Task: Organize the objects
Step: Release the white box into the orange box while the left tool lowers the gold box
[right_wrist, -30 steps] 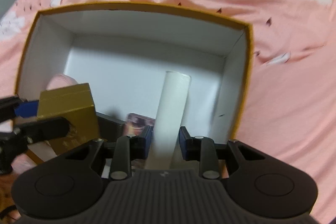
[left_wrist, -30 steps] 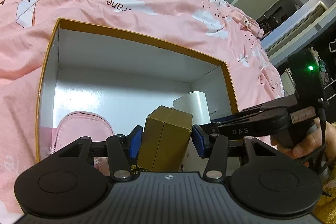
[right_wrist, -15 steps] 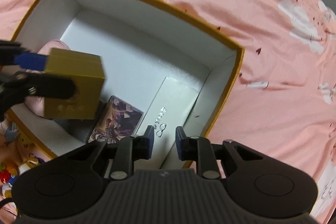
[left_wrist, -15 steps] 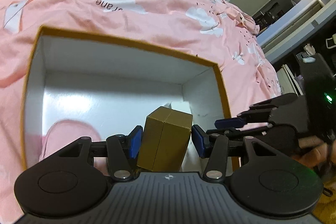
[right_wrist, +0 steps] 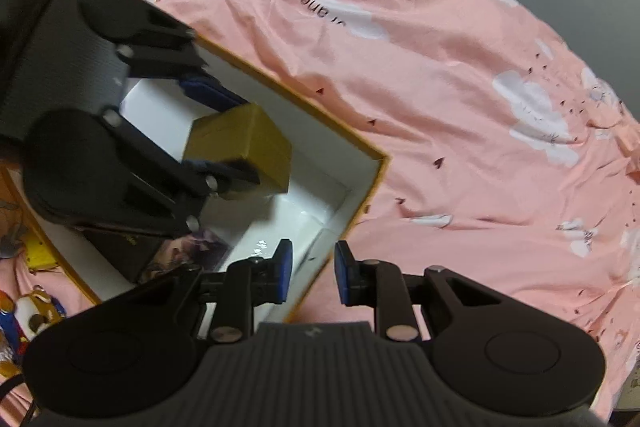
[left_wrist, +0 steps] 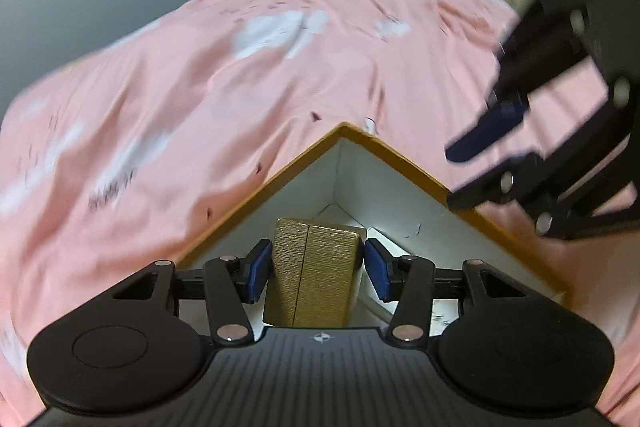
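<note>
A large white box with a gold rim (left_wrist: 404, 163) (right_wrist: 368, 183) lies open on a pink bedspread. My left gripper (left_wrist: 316, 269) holds a small gold box (left_wrist: 314, 275) inside a corner of the big box; the gold box also shows in the right wrist view (right_wrist: 244, 147), with the blue pads close on both sides. My right gripper (right_wrist: 310, 273) is open and empty, above the big box's near rim. It shows in the left wrist view at the upper right (left_wrist: 488, 131). A white carton (right_wrist: 280, 227) lies on the box floor.
A dark box (right_wrist: 120, 247) and a picture card (right_wrist: 188, 251) lie inside the big box. Colourful toys (right_wrist: 24, 307) lie on the bed at the left edge. The pink bedspread (right_wrist: 460, 87) spreads all around.
My right gripper has let go of the white carton and pulled back out of the box. My left gripper has swung with the gold box towards a corner of the big box.
</note>
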Available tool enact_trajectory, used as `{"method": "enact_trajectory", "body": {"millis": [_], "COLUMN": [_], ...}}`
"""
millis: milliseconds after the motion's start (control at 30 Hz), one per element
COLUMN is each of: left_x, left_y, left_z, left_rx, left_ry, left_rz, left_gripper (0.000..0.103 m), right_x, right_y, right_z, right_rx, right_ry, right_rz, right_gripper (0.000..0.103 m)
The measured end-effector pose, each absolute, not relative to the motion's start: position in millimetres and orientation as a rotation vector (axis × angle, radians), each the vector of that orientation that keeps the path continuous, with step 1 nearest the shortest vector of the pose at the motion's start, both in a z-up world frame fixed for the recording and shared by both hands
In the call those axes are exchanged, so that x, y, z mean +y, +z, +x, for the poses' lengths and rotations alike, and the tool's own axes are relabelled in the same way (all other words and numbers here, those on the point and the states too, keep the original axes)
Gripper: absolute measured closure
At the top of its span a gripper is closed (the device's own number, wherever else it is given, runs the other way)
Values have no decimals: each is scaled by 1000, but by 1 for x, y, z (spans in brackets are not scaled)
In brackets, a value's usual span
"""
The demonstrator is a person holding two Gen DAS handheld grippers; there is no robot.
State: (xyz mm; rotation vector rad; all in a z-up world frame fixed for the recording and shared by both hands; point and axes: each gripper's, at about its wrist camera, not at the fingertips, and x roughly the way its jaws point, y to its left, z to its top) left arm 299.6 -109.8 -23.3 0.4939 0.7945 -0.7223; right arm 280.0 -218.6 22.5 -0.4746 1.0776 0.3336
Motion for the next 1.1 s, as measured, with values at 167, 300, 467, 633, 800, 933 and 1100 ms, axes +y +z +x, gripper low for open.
{"method": "enact_trajectory", "body": {"millis": [167, 300, 467, 633, 800, 933, 1100], "left_x": [-144, -160, -168, -173, -169, -161, -140], "left_y": [-48, -63, -75, -82, -79, -71, -62], "left_z": [288, 280, 278, 281, 277, 273, 293], "left_rx": [673, 597, 561, 577, 532, 571, 793], "left_ry": [-735, -750, -772, -767, -751, -706, -634], "left_rz": [752, 906, 969, 966, 948, 907, 692], "left_gripper": [46, 45, 45, 43, 31, 30, 53], "right_x": [-237, -249, -260, -265, -266, -266, -268], "right_y": [17, 10, 2, -4, -7, -8, -12], "right_z": [276, 278, 281, 283, 283, 280, 282], "right_rx": [1054, 1060, 1065, 1074, 1083, 1088, 1110], "right_ry": [333, 333, 333, 329, 330, 333, 333], "right_rz": [-428, -404, -378, -349, -333, -329, -311], "right_gripper": [80, 79, 79, 79, 79, 79, 79]}}
